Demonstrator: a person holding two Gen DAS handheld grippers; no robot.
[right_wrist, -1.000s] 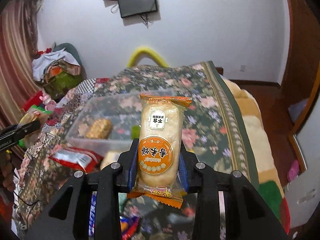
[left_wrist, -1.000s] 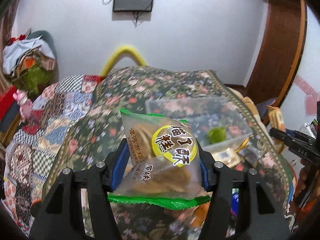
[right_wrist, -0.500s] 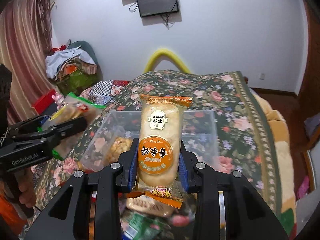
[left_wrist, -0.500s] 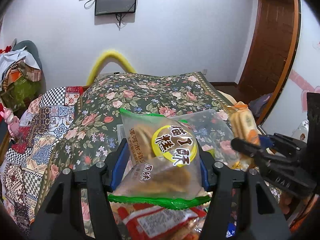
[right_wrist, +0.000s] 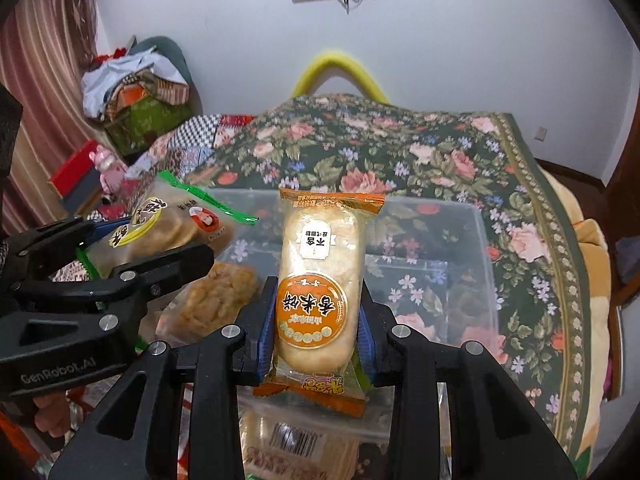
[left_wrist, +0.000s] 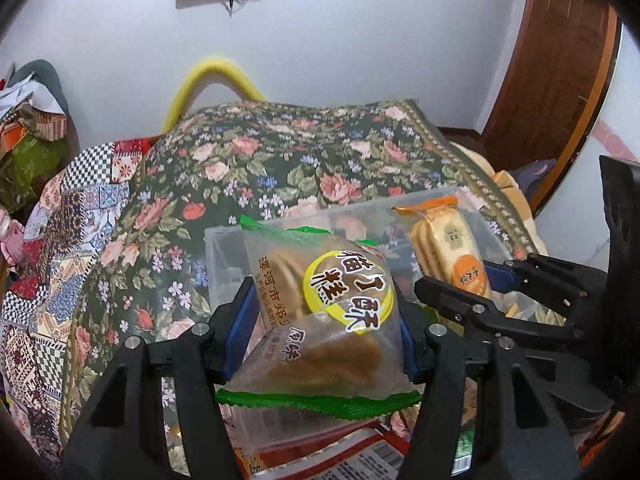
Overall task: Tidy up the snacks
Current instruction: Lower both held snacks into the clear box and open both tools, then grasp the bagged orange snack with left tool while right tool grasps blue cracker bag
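My left gripper (left_wrist: 322,338) is shut on a clear, green-edged cookie packet (left_wrist: 324,312) with a yellow label. My right gripper (right_wrist: 316,336) is shut on an orange-edged rice cracker packet (right_wrist: 318,280). Both packets hang over the near side of a clear plastic bin (right_wrist: 472,264) that stands on the floral blanket. In the left wrist view the right gripper (left_wrist: 480,292) and its cracker packet (left_wrist: 448,248) show at the right. The right wrist view has the left gripper (right_wrist: 120,252) and cookie packet (right_wrist: 168,224) at the left. A bag of golden snacks (right_wrist: 220,300) lies inside the bin.
Loose snack packets (right_wrist: 288,452) lie on the blanket below the grippers, in front of the bin. A patchwork quilt (left_wrist: 52,232) covers the bed's left side. Piled clothes (right_wrist: 136,92) sit at the far left, a wooden door (left_wrist: 560,60) at the right.
Both grippers have moved forward and down with their packets, closer to each other. The clear bin now lies right beneath and behind them, larger in both views.
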